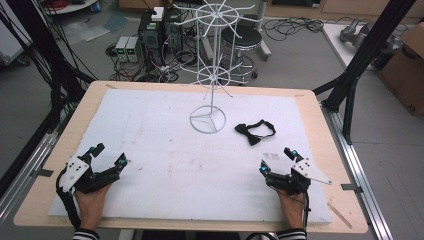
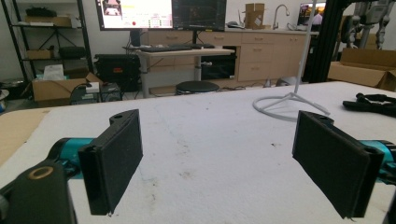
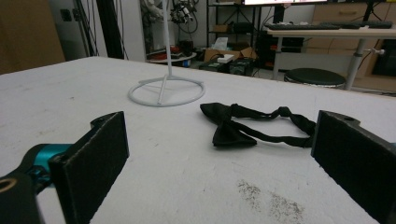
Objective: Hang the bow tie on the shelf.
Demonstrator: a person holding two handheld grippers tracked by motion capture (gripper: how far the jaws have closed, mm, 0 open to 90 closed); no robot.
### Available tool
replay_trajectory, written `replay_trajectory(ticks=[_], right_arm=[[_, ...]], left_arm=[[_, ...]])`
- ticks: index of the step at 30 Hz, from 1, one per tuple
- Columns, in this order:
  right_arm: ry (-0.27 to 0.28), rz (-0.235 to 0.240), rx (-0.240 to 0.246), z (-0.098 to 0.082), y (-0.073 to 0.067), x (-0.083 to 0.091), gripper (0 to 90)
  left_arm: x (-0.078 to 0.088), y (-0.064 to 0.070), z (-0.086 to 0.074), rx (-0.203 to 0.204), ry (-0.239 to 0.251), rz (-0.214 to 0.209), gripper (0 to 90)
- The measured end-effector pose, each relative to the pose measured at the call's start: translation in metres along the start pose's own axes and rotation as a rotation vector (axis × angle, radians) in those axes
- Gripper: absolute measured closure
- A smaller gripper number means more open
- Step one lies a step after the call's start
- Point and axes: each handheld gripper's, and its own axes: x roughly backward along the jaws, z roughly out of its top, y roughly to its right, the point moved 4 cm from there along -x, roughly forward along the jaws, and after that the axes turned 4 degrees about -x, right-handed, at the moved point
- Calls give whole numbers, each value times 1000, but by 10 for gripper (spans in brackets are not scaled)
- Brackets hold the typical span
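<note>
I had two grippers on the table, one in each hand, and before me lay one black bow tie (image 1: 255,132) and one white wire display stand (image 1: 214,65). My left gripper (image 1: 109,156) rested near the near-left corner of the white foam mat (image 1: 165,150), jaws spread wide with nothing between them. My right gripper (image 1: 278,161) sat near the near-right part of the mat, its jaws equally wide and empty.

The bow tie lay flat, right of centre and toward the far half, just to the right of the stand's ring base (image 1: 208,120) but apart from it. Its long axis ran roughly left to right, slightly slanted; the knotted bow sat at the nearer end and the strap looped off to the far right.

Between my two grippers the mat was bare, marked by a few faint smudges. The wooden table (image 1: 60,140) showed as a border around the mat on every side.
</note>
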Motion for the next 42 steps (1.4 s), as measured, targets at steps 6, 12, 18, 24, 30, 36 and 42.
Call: replay_trajectory(ticks=[6, 12, 18, 24, 30, 36, 42], right_arm=[[-1, -3, 0, 0, 0, 0, 30], [-7, -9, 2, 0, -1, 0, 30], [6, -14, 0, 0, -1, 1, 30], [-1, -19, 19, 0, -3, 0, 30], [-25, -26, -35, 1, 2, -1, 30], [-27, -13, -52, 16, 7, 0, 31], [-76, 4, -22, 41, 10, -8, 31]], left_arm=[[0, 0, 0, 0, -2, -1, 164], [0, -1, 0, 4, -2, -4, 164], [0, 0, 0, 2, -2, -4, 163], [0, 0, 0, 1, 1, -5, 164], [0, 0, 0, 1, 2, -5, 164], [0, 0, 0, 1, 3, -5, 163], [0, 0, 0, 1, 3, -5, 163]])
